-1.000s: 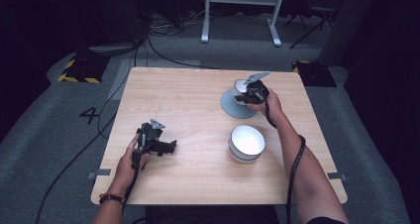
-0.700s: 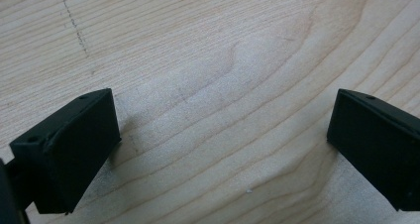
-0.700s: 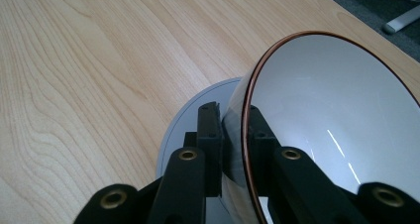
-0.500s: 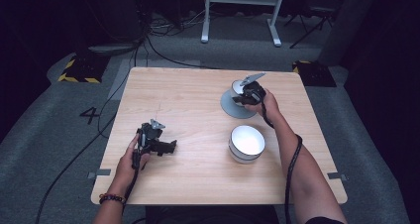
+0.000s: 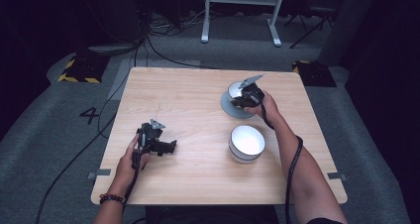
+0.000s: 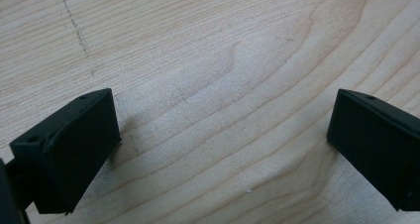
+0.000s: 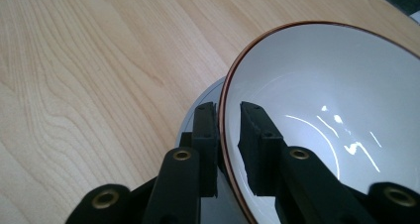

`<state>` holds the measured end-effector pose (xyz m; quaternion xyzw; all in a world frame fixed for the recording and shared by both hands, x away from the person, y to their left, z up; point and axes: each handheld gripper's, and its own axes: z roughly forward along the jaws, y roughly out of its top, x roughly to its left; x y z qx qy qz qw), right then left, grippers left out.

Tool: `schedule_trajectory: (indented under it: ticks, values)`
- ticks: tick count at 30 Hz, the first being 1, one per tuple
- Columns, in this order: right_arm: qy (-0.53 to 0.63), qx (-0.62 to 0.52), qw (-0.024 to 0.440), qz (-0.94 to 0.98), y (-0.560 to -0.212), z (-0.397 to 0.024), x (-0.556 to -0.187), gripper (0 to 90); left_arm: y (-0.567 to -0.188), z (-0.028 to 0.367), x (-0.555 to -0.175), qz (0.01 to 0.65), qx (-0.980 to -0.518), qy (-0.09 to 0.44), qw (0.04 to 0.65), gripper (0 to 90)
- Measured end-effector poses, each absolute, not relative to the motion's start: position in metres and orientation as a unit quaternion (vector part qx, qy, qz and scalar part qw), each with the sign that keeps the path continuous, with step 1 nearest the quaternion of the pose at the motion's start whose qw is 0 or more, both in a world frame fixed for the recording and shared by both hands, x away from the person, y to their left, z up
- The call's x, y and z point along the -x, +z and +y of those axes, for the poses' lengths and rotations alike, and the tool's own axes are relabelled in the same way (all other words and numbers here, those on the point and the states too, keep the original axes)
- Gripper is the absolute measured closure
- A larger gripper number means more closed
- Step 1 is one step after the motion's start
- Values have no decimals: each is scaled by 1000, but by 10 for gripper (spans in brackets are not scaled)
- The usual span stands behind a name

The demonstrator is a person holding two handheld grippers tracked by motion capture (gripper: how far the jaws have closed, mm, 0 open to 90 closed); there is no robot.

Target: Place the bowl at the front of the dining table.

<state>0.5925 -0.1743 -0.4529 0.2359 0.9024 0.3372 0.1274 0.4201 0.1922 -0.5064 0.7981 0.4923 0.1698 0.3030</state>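
The right gripper (image 5: 236, 101) is seen near the far right corner of the tabletop (image 5: 198, 110), at a small white bowl (image 5: 236, 89) which stands on a grey plate (image 5: 229, 108). In the right gripper view the bowl (image 7: 322, 115) has a thin red-brown rim, and this rim is placed between the two jaws: one jaw is outside the wall, the other inside. The jaws have just been opening a little; a thin gap is visible on both sides of the rim, so the bowl is no more squeezed, it is released. The bowl looks tilted in that view. The plate (image 7: 200, 105) is seen below it, approx. under the outer jaw.

A second white bowl (image 5: 246, 142), bigger, is placed upright nearer to the front edge, right of centre, well apart from the plate.

The left gripper (image 5: 171, 147) is held low over the tabletop, towards the front left corner, pointing to the right. In the left gripper view its jaws are spread wide w/ nothing between them, only the bare wood (image 6: 223, 85) is under.
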Motion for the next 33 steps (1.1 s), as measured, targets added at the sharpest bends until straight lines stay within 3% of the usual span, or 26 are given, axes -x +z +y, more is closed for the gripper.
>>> schedule_trajectory:
  ticks: [21, 33]
  values:
    - [341, -248, 122, 898, -453, -179, -592, 704, -506, 192, -420, 492, -798, 172, 302, 0]
    - [346, -254, 130, 894, -447, -185, -588, 590, -506, 192, -420, 491, -798, 173, 303, 0]
